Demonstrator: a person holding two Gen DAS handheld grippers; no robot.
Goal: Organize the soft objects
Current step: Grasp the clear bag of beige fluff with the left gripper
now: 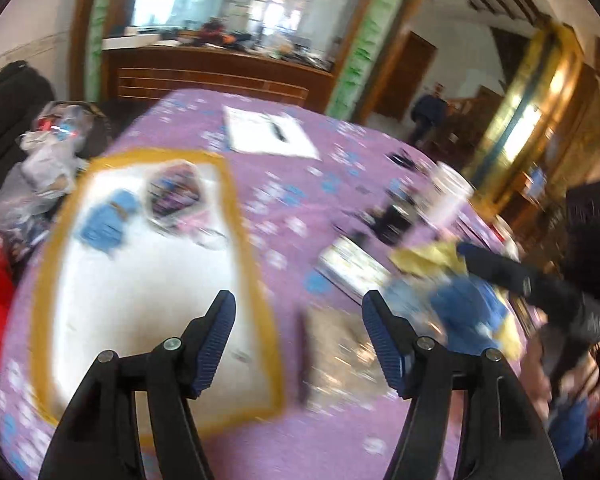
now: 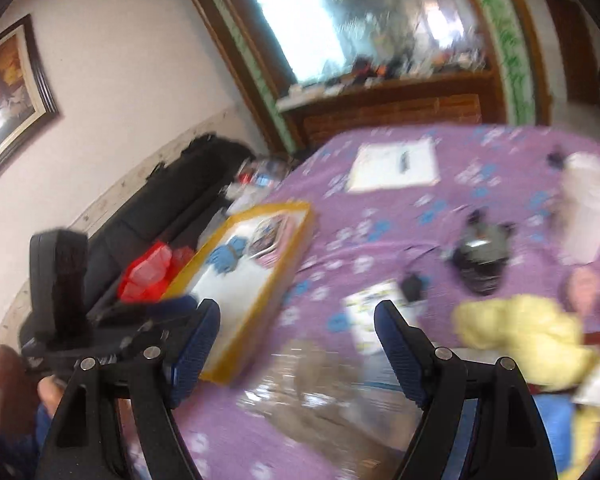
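Observation:
A white tray with a yellow rim (image 1: 236, 200) (image 2: 296, 248) lies on the purple tablecloth. It holds a blue soft item (image 1: 104, 220) (image 2: 228, 256) and a shiny printed packet (image 1: 174, 194). My left gripper (image 1: 298, 304) hovers open over the tray's near right edge with nothing between its fingers. My right gripper (image 2: 298, 312) is also open and empty, above a clear-wrapped brownish bundle (image 2: 320, 384) (image 1: 340, 352). A yellow cloth (image 2: 520, 336) (image 1: 428, 258) and a blue cloth (image 1: 464, 304) are heaped at the right. Both views are blurred.
A white sheet with a pen (image 1: 268, 132) lies at the far side of the table. A white cup (image 1: 450, 196), a black gadget (image 2: 480, 256) and a booklet (image 1: 352, 264) sit mid-right. A red bag (image 2: 148, 276) and plastic bags (image 1: 40, 176) lie on the dark sofa (image 2: 172, 200) to the left.

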